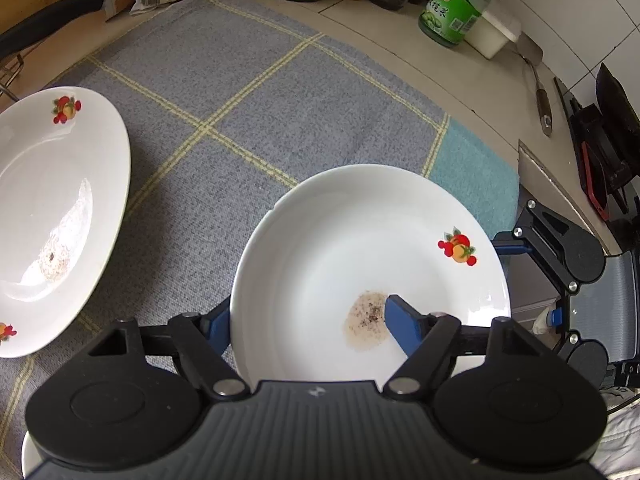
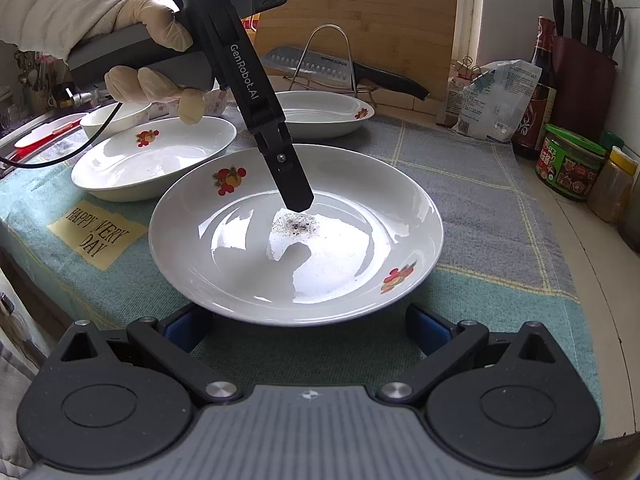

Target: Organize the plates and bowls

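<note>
A white plate with fruit prints and a brown stain [image 1: 360, 264] lies on the checked cloth; it also shows in the right wrist view [image 2: 296, 236]. My left gripper [image 1: 308, 328] straddles its rim, one blue finger [image 1: 400, 328] inside on the stain and the other under the rim; whether it grips the rim is unclear. In the right wrist view the left gripper [image 2: 296, 196] comes down onto the plate's centre. My right gripper [image 2: 308, 328] is open, its blue fingers [image 2: 430, 330] at the plate's near rim. A second plate [image 1: 56, 208] lies to the left.
Two more white plates [image 2: 152, 160] [image 2: 324, 114] and small bowls [image 2: 116, 118] lie on the cloth [image 1: 248, 120]. A knife [image 2: 320, 66] rests on a wire rack before a cutting board. Jars and bottles [image 2: 570, 168] line the right wall, a spatula [image 1: 538, 84] too.
</note>
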A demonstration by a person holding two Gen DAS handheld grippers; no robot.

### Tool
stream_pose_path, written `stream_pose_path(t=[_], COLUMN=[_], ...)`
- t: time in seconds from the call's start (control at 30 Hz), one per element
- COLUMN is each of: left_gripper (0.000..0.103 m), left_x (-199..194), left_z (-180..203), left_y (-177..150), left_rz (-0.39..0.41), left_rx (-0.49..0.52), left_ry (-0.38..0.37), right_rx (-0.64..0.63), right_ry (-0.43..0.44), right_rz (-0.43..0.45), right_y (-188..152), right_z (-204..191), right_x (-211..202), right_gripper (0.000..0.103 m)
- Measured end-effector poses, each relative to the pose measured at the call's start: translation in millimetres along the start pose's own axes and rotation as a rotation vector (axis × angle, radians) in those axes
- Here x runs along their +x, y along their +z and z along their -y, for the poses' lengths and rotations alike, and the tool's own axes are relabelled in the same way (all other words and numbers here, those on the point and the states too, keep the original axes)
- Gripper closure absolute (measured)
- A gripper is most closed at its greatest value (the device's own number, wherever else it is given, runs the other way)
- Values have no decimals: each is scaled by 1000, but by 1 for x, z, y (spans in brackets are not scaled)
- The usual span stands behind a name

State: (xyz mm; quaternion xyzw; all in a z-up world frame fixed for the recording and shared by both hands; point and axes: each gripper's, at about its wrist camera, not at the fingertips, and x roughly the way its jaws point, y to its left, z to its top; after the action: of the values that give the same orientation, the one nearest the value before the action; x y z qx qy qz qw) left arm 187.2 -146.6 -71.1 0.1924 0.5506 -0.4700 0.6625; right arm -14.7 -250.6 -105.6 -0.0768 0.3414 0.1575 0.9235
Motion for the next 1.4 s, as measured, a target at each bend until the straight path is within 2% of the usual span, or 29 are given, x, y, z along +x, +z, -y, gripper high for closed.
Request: stream_pose_path(t=[0.43,0.73,0.97,1.4], left_gripper=[28,28,28,28], left_x=[1,1,0,-3], left_z=[-3,0,-1,4], left_y=[1,1,1,0], left_rz=[-8,-8,2,16], left_rx=[20,22,25,49], left_ry=[-24,-14,-15,-1], right_rx=[-27,-48,-23,-21], right_ry=[17,10,34,16], right_rz=[-47,-97,-88,-110], right_y=[9,18,16,18], right_z=[0,-4,-2,-5], right_x=[5,9,11,10], right_gripper=[0,0,0,0])
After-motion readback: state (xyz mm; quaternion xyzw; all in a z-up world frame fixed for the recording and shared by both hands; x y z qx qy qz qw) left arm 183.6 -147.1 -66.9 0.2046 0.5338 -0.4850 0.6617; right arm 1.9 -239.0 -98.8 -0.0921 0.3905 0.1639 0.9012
